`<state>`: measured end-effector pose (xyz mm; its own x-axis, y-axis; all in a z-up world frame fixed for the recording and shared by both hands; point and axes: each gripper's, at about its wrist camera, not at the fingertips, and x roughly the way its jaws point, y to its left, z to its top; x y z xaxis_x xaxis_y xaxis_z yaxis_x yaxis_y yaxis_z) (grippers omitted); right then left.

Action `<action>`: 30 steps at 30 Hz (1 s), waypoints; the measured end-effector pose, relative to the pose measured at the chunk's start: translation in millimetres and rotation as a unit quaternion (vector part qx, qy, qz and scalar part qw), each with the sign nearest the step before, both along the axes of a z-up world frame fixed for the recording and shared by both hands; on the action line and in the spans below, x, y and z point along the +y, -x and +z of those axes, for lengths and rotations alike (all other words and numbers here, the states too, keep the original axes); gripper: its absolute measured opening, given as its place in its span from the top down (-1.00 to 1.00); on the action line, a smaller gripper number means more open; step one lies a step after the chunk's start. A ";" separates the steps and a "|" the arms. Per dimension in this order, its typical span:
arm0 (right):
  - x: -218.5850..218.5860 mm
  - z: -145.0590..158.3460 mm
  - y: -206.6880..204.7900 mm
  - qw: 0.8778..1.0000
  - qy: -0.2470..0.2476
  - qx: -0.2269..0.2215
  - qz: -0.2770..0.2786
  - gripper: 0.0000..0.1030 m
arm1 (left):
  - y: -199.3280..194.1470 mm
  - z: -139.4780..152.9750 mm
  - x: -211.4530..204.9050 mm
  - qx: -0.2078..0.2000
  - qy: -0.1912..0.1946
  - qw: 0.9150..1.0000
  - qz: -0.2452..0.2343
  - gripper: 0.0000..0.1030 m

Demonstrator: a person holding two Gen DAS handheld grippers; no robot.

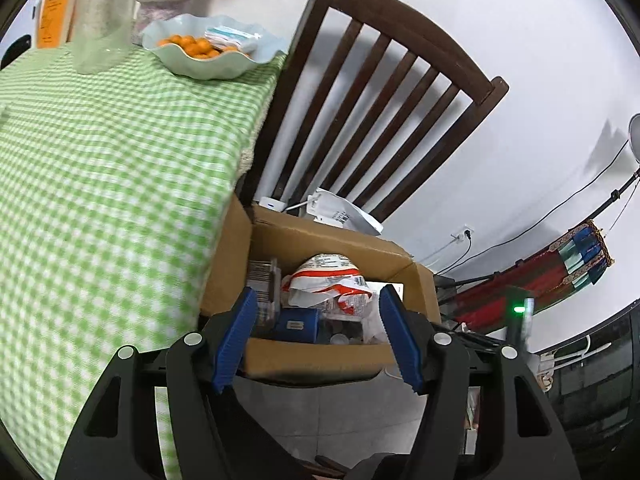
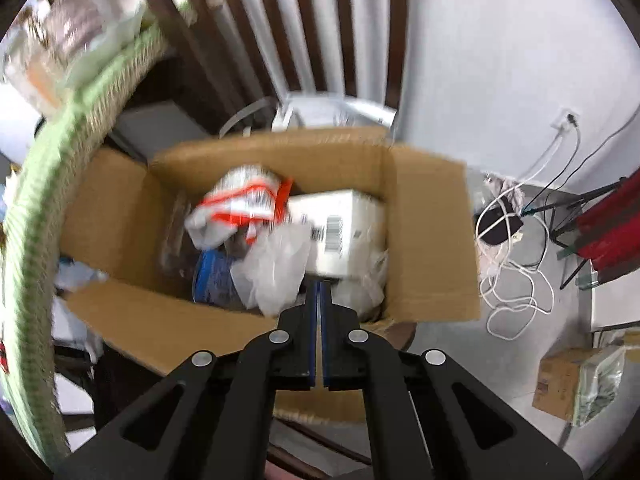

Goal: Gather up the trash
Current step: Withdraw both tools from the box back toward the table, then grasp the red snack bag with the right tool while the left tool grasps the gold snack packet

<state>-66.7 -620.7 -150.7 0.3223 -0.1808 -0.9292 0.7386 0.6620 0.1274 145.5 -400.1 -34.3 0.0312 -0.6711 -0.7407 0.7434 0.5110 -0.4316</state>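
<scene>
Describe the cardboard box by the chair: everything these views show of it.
The cardboard box is plain brown corrugated card, open at the top, flaps folded outward. It stands beside the edge of the green checked tablecloth, before the dark wooden chair. Inside lie a crumpled red-and-white wrapper, a white barcoded carton, clear plastic film and something blue. What it rests on is unclear.

Open cardboard box (image 2: 428,232) of trash sitting on a chair seat.
A crumpled red-and-white wrapper (image 2: 240,204), white labelled carton (image 2: 340,232), clear plastic bag (image 2: 276,268) and blue item (image 2: 214,276) are lying piled inside.
</scene>
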 end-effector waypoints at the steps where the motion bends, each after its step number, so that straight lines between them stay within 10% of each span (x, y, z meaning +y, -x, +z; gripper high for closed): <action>1: 0.1 -2.8 -2.0 1.000 -0.001 0.008 -0.004 0.96 | -0.6 2.2 5.0 -0.002 0.003 1.000 0.004 -0.18; 4: 9.3 9.2 -5.4 1.000 0.017 0.000 0.000 0.87 | -5.1 12.3 24.3 -0.010 0.015 1.000 0.017 -0.22; 8: 20.0 41.0 -10.8 0.997 0.070 -0.016 -0.001 0.14 | -11.4 24.7 47.4 -0.030 0.022 0.998 0.044 -0.28; 13: 49.7 88.7 -31.3 0.989 0.122 -0.080 0.035 0.03 | -19.6 42.7 99.3 -0.080 0.011 0.992 0.099 -0.50; 18: 104.5 121.3 -85.2 0.970 0.141 -0.148 0.133 -0.09 | -46.4 56.2 183.2 -0.134 -0.015 0.968 0.212 -0.65; 30: 372.6 97.1 -242.1 0.842 0.077 -0.171 0.506 -0.20 | -109.9 58.4 375.2 -0.165 -0.093 0.892 0.410 -0.75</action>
